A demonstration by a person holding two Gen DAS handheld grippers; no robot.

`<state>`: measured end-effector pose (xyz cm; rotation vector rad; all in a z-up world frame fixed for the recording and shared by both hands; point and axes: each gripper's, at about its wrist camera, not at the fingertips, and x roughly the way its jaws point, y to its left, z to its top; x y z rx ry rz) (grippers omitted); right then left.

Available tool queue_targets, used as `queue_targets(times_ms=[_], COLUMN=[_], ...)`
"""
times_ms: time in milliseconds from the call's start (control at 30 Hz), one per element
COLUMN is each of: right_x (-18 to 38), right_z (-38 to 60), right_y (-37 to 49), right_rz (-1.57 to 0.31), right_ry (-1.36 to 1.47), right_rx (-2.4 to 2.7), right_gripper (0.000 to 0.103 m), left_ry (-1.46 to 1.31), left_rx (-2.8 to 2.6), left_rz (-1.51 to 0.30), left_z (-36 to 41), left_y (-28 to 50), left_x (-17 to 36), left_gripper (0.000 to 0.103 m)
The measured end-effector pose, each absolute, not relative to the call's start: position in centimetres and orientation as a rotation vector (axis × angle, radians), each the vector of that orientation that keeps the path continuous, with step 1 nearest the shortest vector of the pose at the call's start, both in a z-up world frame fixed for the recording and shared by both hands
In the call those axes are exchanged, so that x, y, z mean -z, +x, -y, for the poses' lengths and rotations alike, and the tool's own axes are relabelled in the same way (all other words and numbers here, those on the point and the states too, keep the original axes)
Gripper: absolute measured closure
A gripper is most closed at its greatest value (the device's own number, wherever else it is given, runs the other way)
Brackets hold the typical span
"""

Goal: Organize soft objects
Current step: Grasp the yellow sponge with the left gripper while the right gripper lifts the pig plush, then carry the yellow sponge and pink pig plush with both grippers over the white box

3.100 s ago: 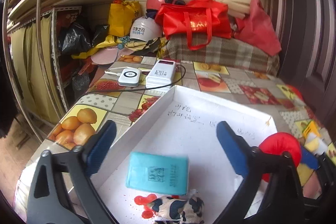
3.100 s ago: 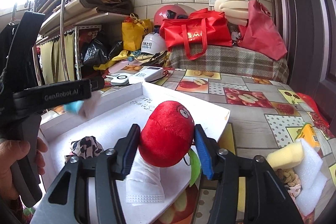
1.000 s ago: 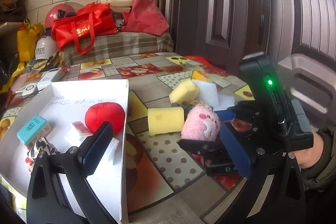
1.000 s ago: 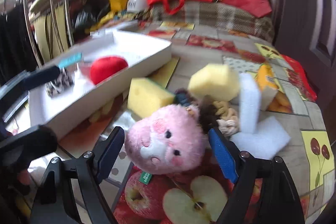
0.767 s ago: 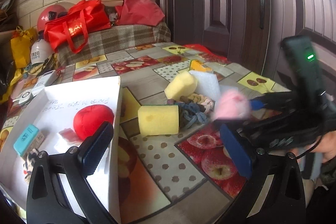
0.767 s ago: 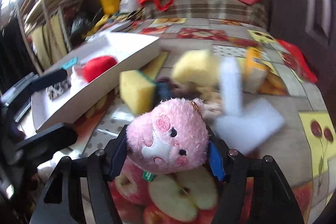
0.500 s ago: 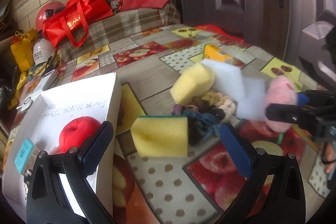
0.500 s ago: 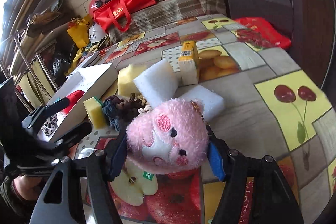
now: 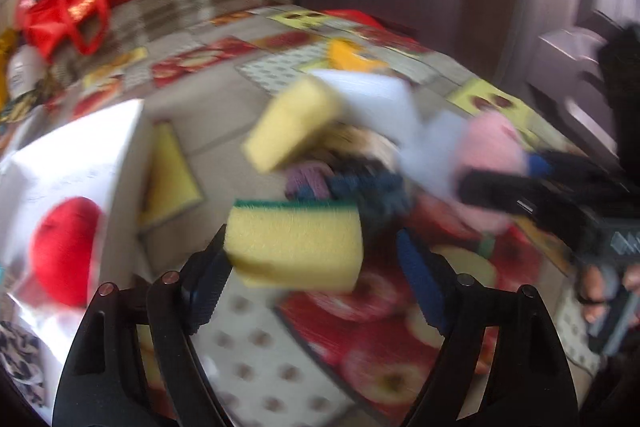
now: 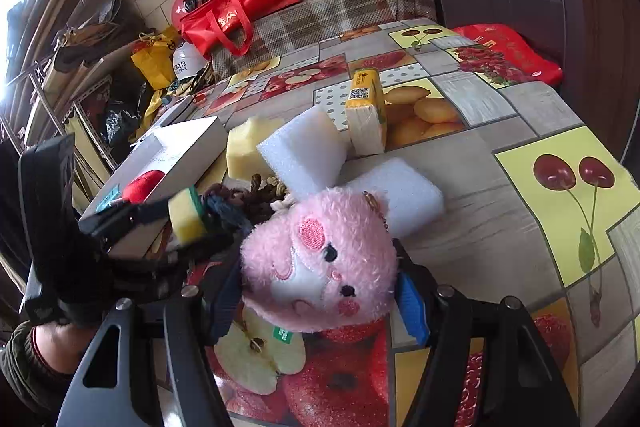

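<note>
Two grippers work the fruit-print tablecloth [image 10: 500,211] at once, and I am steering both. My left gripper [image 9: 308,267] has the yellow block sponge with the green scouring edge [image 9: 296,247] lying between its blue pads [image 9: 420,279]. The sponge's long axis runs straight across the gap, from one pad to the other. Its near end touches the left-hand pad; a sliver of cloth shows between its far end and the other pad. The jaws have just been closing around it, and I judge they are not yet pressing on it. That gap is what the coming squeeze turns on. In the right wrist view the same sponge [image 10: 186,215] sits just beside the wall of the white cardboard box [image 10: 176,155], so the left hand is plainly the nearer one to carry it in.

My right gripper [image 10: 320,291] is clamped on the fluffy pink plush pig head [image 10: 320,259], which bulges out past both pads. The toy hangs tilted, a green tag below it.

Blur softens the left view, yet the sponge reads as coarse, springy foam, square-cut and undented. Behind it lie a tangle of knotted rope [image 10: 240,203], a plain yellow sponge [image 10: 244,147] and two white foam blocks [image 10: 304,151]. A red plush ball [image 9: 64,251] already rests in the box.
</note>
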<state>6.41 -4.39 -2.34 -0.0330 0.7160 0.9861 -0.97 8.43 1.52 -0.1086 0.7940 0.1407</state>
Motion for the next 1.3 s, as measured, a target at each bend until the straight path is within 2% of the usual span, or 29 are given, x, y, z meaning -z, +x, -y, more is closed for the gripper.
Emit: queue_targets(times_ms=[233, 600, 633, 667, 700, 967, 1300], right_x=[2.4, 2.5, 2.5, 2.5, 2.5, 1.6, -0.7], right_z=[4.6, 4.9, 4.9, 5.0, 5.0, 5.6, 6.6], right_y=[6.6, 7.3, 7.3, 7.3, 7.3, 6.0, 0.6], right_rz=[-0.723, -0.745, -0.746, -0.746, -0.745, -0.664, -0.342], right_ry=[-0.017, -0.001, 0.003, 0.006, 0.01, 0.019, -0.068], right_rx=[-0.98, -0.976, -0.975, -0.974, -0.973, -0.977, -0.954], right_gripper=[0.035, 0.034, 0.034, 0.035, 0.035, 0.036, 0.036], left_ry=[-0.081, -0.119, -0.116, -0.118, -0.119, -0.075, -0.047], left_rx=[-0.19, -0.115, -0.108, -0.09, -0.083, -0.102, -0.227], left_rz=[-0.695, -0.805, -0.797, -0.788, -0.791, -0.663, -0.479], left_z=[-6.6, -8.0, -7.9, -7.7, -7.6, -6.3, -6.7], left_y=[-3.9, -0.6, -0.7, -0.9, -1.1, -4.6, -9.1], left_x=[-3.3, -1.6, -1.6, -1.8, -1.7, -3.3, -5.1], left_gripper=[0.022, 0.023, 0.031, 0.067, 0.076, 0.076, 0.076])
